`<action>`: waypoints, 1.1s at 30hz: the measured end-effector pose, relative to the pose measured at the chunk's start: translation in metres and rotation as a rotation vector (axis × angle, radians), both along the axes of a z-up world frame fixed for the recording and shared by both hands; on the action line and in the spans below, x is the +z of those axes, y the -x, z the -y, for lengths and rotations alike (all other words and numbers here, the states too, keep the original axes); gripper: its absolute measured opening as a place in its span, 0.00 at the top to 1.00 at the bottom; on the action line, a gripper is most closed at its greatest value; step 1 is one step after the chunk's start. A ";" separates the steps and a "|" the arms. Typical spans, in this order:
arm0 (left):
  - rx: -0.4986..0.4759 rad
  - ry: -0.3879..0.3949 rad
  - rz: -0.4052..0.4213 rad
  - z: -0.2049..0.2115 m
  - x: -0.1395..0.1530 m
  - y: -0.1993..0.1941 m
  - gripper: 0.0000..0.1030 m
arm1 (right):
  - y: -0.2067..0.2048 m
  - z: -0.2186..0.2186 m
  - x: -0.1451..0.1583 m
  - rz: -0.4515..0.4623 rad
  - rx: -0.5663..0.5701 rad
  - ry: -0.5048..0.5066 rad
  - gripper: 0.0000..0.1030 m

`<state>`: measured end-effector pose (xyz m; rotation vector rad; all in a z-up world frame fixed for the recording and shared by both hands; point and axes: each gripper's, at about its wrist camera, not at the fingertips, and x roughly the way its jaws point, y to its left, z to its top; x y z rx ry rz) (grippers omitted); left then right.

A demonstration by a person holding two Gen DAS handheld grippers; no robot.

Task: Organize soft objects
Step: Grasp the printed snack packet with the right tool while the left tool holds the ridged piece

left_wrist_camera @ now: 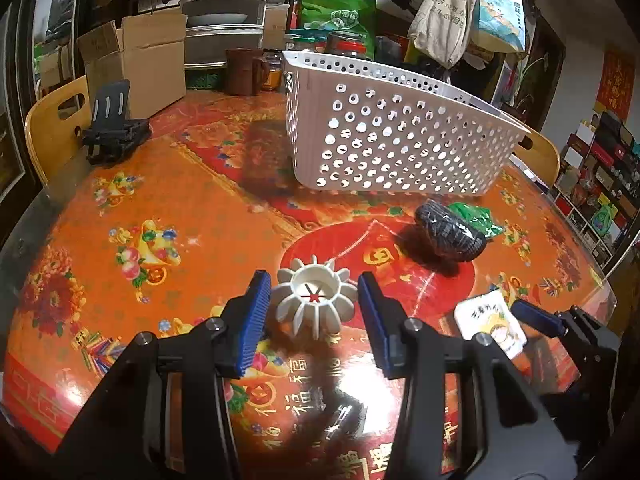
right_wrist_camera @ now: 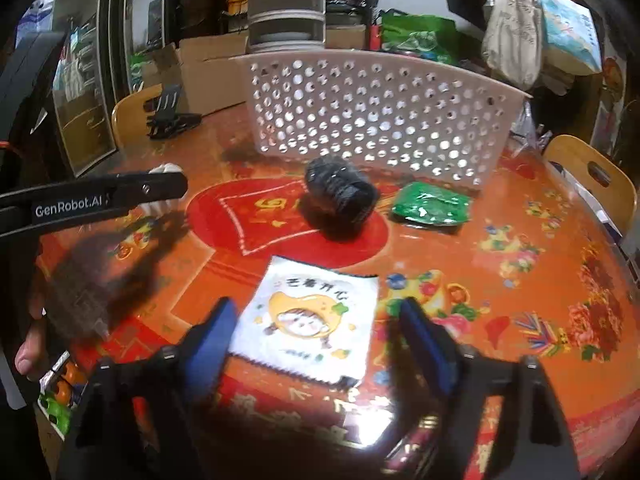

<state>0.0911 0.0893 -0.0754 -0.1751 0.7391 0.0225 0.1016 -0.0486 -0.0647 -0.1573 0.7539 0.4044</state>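
My left hand-held gripper (left_wrist_camera: 314,312): spread, flanking white ribbed toy (left_wrist_camera: 314,300). My right hand-held gripper (right_wrist_camera: 320,330): spread around white pouch (right_wrist_camera: 310,320). Black bundle (right_wrist_camera: 340,196), green packet (right_wrist_camera: 430,204) at 12 o'clock before basket (right_wrist_camera: 376,116) on table (right_wrist_camera: 500,280).

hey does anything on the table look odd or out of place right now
Nothing looks spilled or damaged. The white ribbed piece between the left gripper's open fingers looks like hard plastic, odd among soft things. The white basket stands upright.
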 end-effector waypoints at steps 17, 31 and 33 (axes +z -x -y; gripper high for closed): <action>-0.026 -0.021 0.008 0.019 0.006 -0.002 0.58 | -0.002 0.028 0.016 0.029 -0.001 -0.064 0.92; -0.061 -0.035 0.042 0.036 0.033 -0.006 0.59 | -0.010 0.055 0.059 0.102 -0.011 -0.090 0.93; -0.064 -0.035 0.046 0.038 0.038 -0.008 0.59 | -0.011 0.058 0.066 0.115 -0.015 -0.096 0.93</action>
